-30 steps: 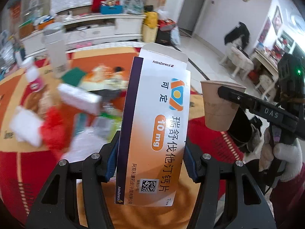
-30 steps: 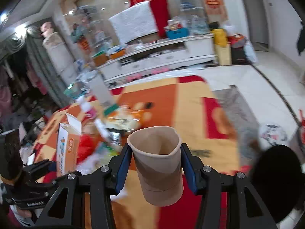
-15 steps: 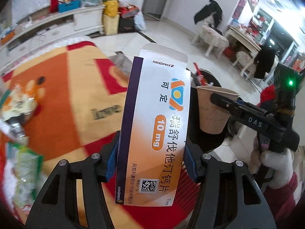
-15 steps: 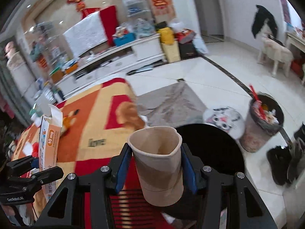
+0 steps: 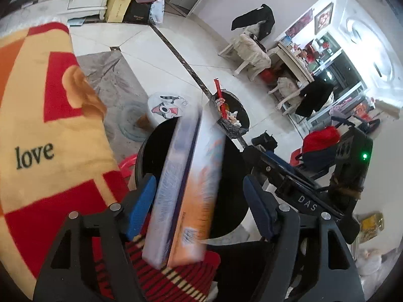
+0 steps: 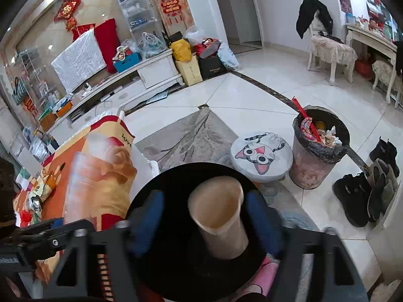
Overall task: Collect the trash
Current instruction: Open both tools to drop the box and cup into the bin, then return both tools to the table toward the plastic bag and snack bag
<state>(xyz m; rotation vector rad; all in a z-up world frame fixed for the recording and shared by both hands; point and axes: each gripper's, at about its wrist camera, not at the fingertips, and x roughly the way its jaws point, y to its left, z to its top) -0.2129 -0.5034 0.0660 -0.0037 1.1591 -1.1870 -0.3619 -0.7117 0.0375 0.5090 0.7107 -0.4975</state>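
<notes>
My left gripper [image 5: 199, 198] is open, its blue pads apart. The white and orange medicine box [image 5: 185, 188] is blurred and tilted between them, loose, over a round black bin [image 5: 226, 176]. My right gripper [image 6: 205, 224] is open too, its pads clear of the brown paper cup [image 6: 219, 214], which is blurred and tipped over the same black bin [image 6: 176, 239]. The box shows blurred in the right wrist view [image 6: 88, 173].
A grey trash bucket [image 6: 314, 156] full of rubbish and a cat-face stool [image 6: 262, 156] stand on the tiled floor beyond the black bin. The table with the orange and red cloth [image 5: 37, 125] lies to the left. Black boots [image 6: 365, 196] stand at the right.
Both grippers swung right from the table to over the black bin. Both have opened: the medicine box and the paper cup are released and blurred in motion.
</notes>
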